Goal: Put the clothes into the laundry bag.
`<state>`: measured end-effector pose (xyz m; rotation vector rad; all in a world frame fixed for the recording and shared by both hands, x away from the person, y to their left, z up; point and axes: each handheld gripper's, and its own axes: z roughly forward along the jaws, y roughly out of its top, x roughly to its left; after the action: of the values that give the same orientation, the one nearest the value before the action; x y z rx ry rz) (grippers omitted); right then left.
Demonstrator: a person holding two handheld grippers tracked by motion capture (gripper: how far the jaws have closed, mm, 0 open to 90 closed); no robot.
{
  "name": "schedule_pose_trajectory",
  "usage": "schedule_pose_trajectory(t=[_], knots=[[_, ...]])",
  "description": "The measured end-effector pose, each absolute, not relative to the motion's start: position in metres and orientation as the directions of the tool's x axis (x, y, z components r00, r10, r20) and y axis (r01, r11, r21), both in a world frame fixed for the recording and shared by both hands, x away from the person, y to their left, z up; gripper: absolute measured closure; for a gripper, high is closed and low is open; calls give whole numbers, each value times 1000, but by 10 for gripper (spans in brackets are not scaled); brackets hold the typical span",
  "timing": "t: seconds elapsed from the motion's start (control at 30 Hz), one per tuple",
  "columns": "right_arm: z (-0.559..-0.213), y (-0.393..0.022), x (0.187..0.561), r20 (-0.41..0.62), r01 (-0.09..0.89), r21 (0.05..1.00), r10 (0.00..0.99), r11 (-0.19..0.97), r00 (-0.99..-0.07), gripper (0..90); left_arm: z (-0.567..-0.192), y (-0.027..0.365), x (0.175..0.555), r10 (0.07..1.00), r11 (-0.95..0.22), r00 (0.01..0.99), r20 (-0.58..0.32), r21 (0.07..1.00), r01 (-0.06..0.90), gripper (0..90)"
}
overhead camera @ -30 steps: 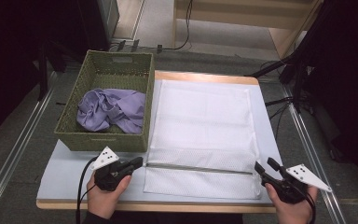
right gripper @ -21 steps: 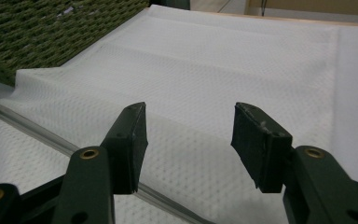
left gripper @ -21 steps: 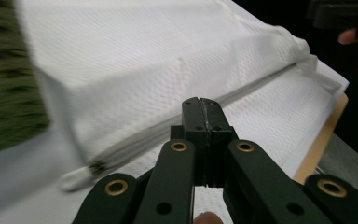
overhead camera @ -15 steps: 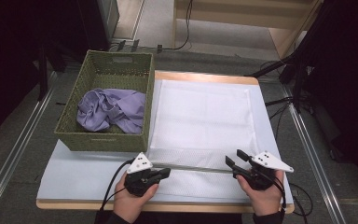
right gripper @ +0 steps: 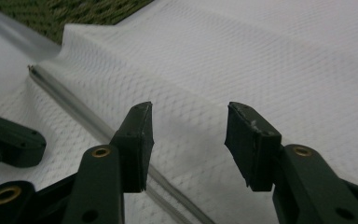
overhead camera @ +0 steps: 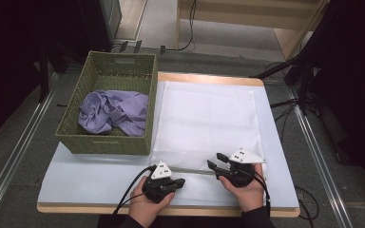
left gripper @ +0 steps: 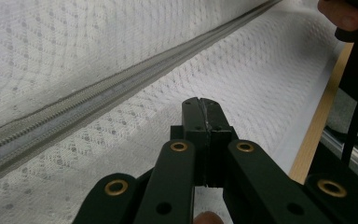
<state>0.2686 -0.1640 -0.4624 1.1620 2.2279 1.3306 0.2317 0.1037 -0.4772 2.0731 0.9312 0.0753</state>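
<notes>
A white mesh bag (overhead camera: 204, 118) lies flat on the table, with a grey zipper (overhead camera: 195, 170) running across near its front edge. My left gripper (overhead camera: 181, 181) rests on the bag just in front of the zipper (left gripper: 98, 98); its jaws (left gripper: 200, 105) are shut with nothing between them. My right gripper (overhead camera: 215, 160) hovers over the zipper's right part. Its jaws (right gripper: 189, 121) stand open and have just been closing, with only bag fabric and the zipper (right gripper: 74, 105) below them. The left gripper (right gripper: 9, 140) shows at the left edge of the right gripper view.
A green wicker basket (overhead camera: 109, 142) holding a crumpled purple cloth (overhead camera: 114, 111) stands at the left, touching the bag's side. The pale table top (overhead camera: 85, 175) has a wooden front edge (overhead camera: 199, 211). Cables trail on the floor to the right.
Both hands have moved inward along the bag's front edge toward its middle. The right gripper's jaws have narrowed. The left jaws stay shut.
</notes>
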Motion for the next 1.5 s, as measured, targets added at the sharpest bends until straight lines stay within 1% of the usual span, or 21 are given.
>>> schedule_pose_trajectory(t=[0.17,0.27,0.43,0.5,0.57,0.6,0.67,0.77,0.8,0.83,0.9,0.97,1.1,1.17,1.2,1.23,1.27,1.3,1.37,1.47,1.5], knots=[[-473,-158,270,142,503,815,742,289,-655,570,-480,105,233,644,-373,717,-267,708,599,900],[-477,-154,269,144,508,801,722,316,-677,611,-481,105,233,641,-374,717,-272,706,602,900],[-485,-146,271,103,509,774,718,377,-688,670,-481,105,233,640,-372,720,-268,711,596,900],[-486,-145,271,102,503,774,708,385,-699,674,-482,105,232,640,-370,720,-268,714,594,900],[-486,-144,270,101,500,771,700,393,-707,637,-482,106,233,637,-369,721,-273,713,596,900],[-486,-143,270,94,496,771,698,399,-709,633,-482,106,233,636,-365,720,-277,713,598,900],[-486,-142,270,85,498,768,707,402,-702,690,-482,106,233,635,-365,720,-278,714,598,900],[-486,-145,272,94,518,767,732,379,-675,850,-482,106,233,635,-365,720,-278,714,597,900],[-486,-146,272,96,521,767,735,376,-672,886,-482,106,233,635,-365,721,-279,714,597,900],[-485,-147,273,100,525,764,735,375,-670,896,-482,106,233,635,-365,720,-279,713,598,900],[-481,-146,275,110,528,762,730,374,-675,900,-482,107,233,635,-363,720,-281,714,599,900],[-473,-146,277,129,519,786,730,337,-671,900,-482,107,233,635,-363,720,-281,714,599,900],[-456,-145,292,130,478,836,749,269,-650,900,-482,107,233,633,-365,722,-279,715,596,900],[-462,-143,306,136,493,827,755,270,-641,900,-483,107,233,634,-364,721,-280,714,598,900],[-469,-142,313,150,523,804,755,282,-638,899,-482,107,233,634,-365,721,-280,713,598,900],[-469,-142,313,150,523,804,755,282,-638,899,-482,107,233,634,-365,721,-280,713,598,900],[-483,-142,320,160,554,780,765,290,-624,894,-483,107,233,632,-365,722,-283,712,599,900],[-486,-141,321,166,568,767,762,299,-625,889,-483,108,233,631,-364,722,-285,712,600,900],[-484,-142,320,161,556,775,757,301,-633,844,-483,107,233,630,-365,722,-286,712,600,900],[-486,-145,321,193,571,764,738,301,-647,736,-482,107,233,631,-366,722,-283,713,599,900],[-486,-146,321,188,568,764,737,305,-649,709,-482,107,233,631,-366,722,-283,713,599,900]])
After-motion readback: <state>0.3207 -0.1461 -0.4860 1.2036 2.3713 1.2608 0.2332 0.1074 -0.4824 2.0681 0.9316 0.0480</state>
